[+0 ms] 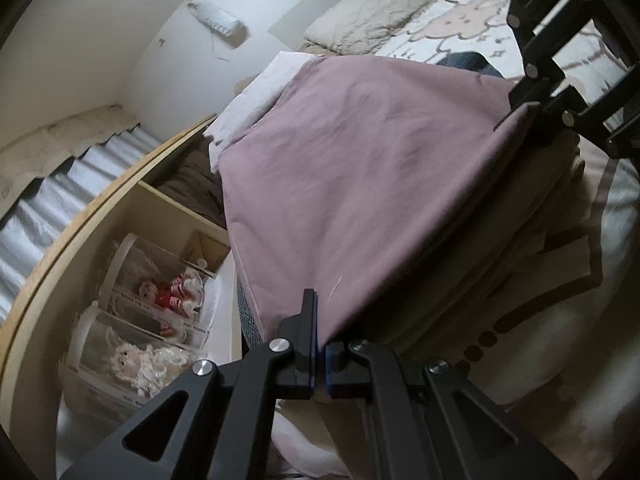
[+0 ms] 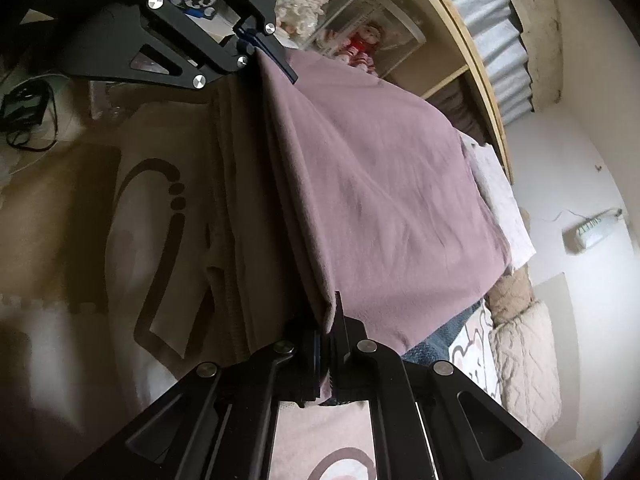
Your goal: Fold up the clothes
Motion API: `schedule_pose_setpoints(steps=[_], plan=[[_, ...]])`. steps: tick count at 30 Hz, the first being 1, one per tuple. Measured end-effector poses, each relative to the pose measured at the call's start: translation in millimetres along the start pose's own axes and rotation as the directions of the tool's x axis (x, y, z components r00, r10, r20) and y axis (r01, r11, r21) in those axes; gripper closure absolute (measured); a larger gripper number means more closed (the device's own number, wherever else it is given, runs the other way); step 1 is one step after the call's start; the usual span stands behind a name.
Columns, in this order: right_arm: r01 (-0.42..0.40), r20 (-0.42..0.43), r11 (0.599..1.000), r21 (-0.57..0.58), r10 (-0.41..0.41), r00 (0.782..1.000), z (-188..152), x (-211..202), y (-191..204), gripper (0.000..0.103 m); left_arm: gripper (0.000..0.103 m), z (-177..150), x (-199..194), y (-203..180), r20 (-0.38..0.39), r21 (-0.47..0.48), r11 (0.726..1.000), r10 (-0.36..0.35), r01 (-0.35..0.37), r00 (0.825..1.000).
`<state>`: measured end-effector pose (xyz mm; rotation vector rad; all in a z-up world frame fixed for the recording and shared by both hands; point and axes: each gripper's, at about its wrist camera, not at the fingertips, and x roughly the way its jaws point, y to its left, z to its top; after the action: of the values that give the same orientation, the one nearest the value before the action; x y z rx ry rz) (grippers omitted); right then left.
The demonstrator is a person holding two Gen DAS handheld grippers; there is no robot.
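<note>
I have the left tool pressed shut on one corner of the mauve cloth, the fabric pinched right at its tips, and the right tool clamped on the neighbouring corner in the same way. Holding both corners of one edge keeps that edge taut between the two tools, so the cloth hangs as a flat sheet instead of bunching. Just beyond the tips, the cloth slopes away from each tool and drapes over a pile of beige folded layers, which I take to be clothes already done; a white piece peeks out at the cloth's far end. From the left tool's camera I can see the right tool at the far right corner of the held edge, and from the right one the left tool sits at the far end of the same edge, so the two face each other along it. Below and to the side of the pile lies a patterned mat. Farther out beyond the left tool stands a wooden shelf with dolls in clear cases, and past the cloth a cushion against the wall. I judge this a fold in progress, the edge being carried over.
</note>
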<state>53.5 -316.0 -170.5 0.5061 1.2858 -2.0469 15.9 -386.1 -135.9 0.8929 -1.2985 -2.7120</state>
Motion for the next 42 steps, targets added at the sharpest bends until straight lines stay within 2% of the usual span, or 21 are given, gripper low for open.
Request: schedule_pose_setpoints(steps=[2, 3, 4, 5, 7, 9, 10, 11, 12, 14, 17, 19, 22, 24, 27, 29, 31, 33, 35, 37, 42], plan=[[-0.07, 0.013, 0.996, 0.055, 0.069, 0.997, -3.2, -7.8, -13.3, 0.099, 0.1, -1.5, -0.3, -0.7, 0.001, -0.007, 1.0, 0.004, -0.004, 1.0], [-0.14, -0.007, 0.985, 0.103, 0.142, 0.99, -3.4, -11.5, -23.0, 0.098, 0.099, -2.6, 0.0, -1.2, 0.001, -0.011, 1.0, 0.006, -0.006, 1.0], [-0.238, -0.03, 0.956, 0.17, 0.246, 0.969, -3.7, -15.1, -35.8, 0.098, 0.099, -3.6, 0.5, -1.7, 0.0, -0.017, 1.0, 0.007, -0.007, 1.0], [-0.358, -0.029, 0.897, 0.257, 0.378, 0.925, -3.8, -19.1, -56.1, 0.098, 0.098, -4.6, 0.4, -0.4, 0.0, -0.032, 0.999, 0.005, -0.005, 1.0], [-0.469, 0.017, 0.789, 0.397, 0.505, 0.863, -0.9, -18.4, -105.6, 0.098, 0.096, -6.4, -0.7, 3.9, -0.001, -0.072, 0.997, -0.006, 0.006, 1.0], [-0.556, 0.082, 0.649, 0.519, 0.61, 0.788, 2.1, -17.5, -155.3, 0.098, 0.091, -9.6, -4.5, 8.1, -0.005, -0.125, 0.992, -0.026, 0.025, 1.0], [-0.541, 0.09, 0.611, 0.578, 0.611, 0.786, 4.4, -10.2, -180.9, 0.098, 0.087, -11.1, -6.5, 10.1, -0.008, -0.149, 0.988, -0.034, 0.033, 0.999], [-0.506, 0.09, 0.567, 0.65, 0.603, 0.792, 7.7, 2.8, -211.6, 0.098, 0.073, -13.9, -9.0, 12.5, -0.013, -0.181, 0.983, -0.046, 0.043, 0.999], [-0.479, 0.089, 0.537, 0.694, 0.597, 0.798, 11.3, 14.5, -233.6, 0.098, 0.053, -17.1, -11.8, 15.2, -0.018, -0.215, 0.975, -0.06, 0.055, 0.998], [-0.436, 0.074, 0.508, 0.743, 0.584, 0.808, 24.6, 42.5, -271.3, 0.098, 0.044, -24.0, -19.3, 21.7, -0.021, -0.288, 0.956, -0.07, 0.061, 0.997], [-0.372, 0.028, 0.499, 0.783, 0.569, 0.822, 50.5, 83.3, -298.9, 0.098, 0.044, -28.3, -32.2, 31.8, -0.017, -0.388, 0.919, -0.077, 0.064, 0.997], [-0.362, 0.02, 0.476, 0.801, 0.584, 0.811, 68.1, 106.0, -301.7, 0.098, 0.044, -25.4, -44.2, 38.9, 0.004, -0.453, 0.889, -0.069, 0.064, 0.998], [-0.389, 0.023, 0.453, 0.802, 0.628, 0.778, 91.4, 132.3, -287.9, 0.098, 0.044, -10.8, -62.4, 46.5, 0.062, -0.53, 0.845, -0.043, 0.07, 0.997], [-0.388, 0.023, 0.425, 0.818, 0.649, 0.761, 100.0, 153.8, -281.4, 0.098, 0.044, 2.3, -66.3, 45.2, 0.076, -0.557, 0.828, -0.028, 0.066, 0.997], [-0.323, -0.046, 0.385, 0.864, 0.701, 0.712, 105.2, 201.0, -258.4, 0.098, 0.044, 20.6, -59.3, 37.6, 0.078, -0.559, 0.826, -0.036, 0.073, 0.996], [-0.289, -0.103, 0.41, 0.865, 0.71, 0.697, 105.5, 217.9, -247.3, 0.098, 0.044, 31.6, -50.7, 32.0, 0.085, -0.552, 0.829, -0.054, 0.092, 0.995], [-0.274, -0.149, 0.46, 0.844, 0.694, 0.705, 111.9, 224.9, -240.0, 0.098, 0.044, 38.8, -37.0, 28.4, 0.077, -0.54, 0.837, -0.061, 0.093, 0.995], [-0.263, -0.196, 0.506, 0.822, 0.684, 0.702, 118.7, 232.0, -234.7, 0.098, 0.044, 40.9, -21.6, 28.2, 0.059, -0.54, 0.837, -0.064, 0.086, 0.996], [-0.25, -0.232, 0.538, 0.805, 0.674, 0.702, 125.2, 241.2, -230.5, 0.099, 0.044, 38.6, -6.1, 29.4, 0.039, -0.557, 0.826, -0.083, 0.091, 0.996], [-0.241, -0.243, 0.548, 0.801, 0.666, 0.706, 129.6, 250.7, -228.8, 0.099, 0.044, 34.1, 6.4, 29.2, 0.015, -0.574, 0.813, -0.107, 0.096, 0.994], [-0.254, -0.212, 0.536, 0.805, 0.659, 0.721, 131.5, 262.7, -222.6, 0.1, 0.044, 21.9, 19.9, 21.5, -0.025, -0.586, 0.804, -0.146, 0.104, 0.989]])
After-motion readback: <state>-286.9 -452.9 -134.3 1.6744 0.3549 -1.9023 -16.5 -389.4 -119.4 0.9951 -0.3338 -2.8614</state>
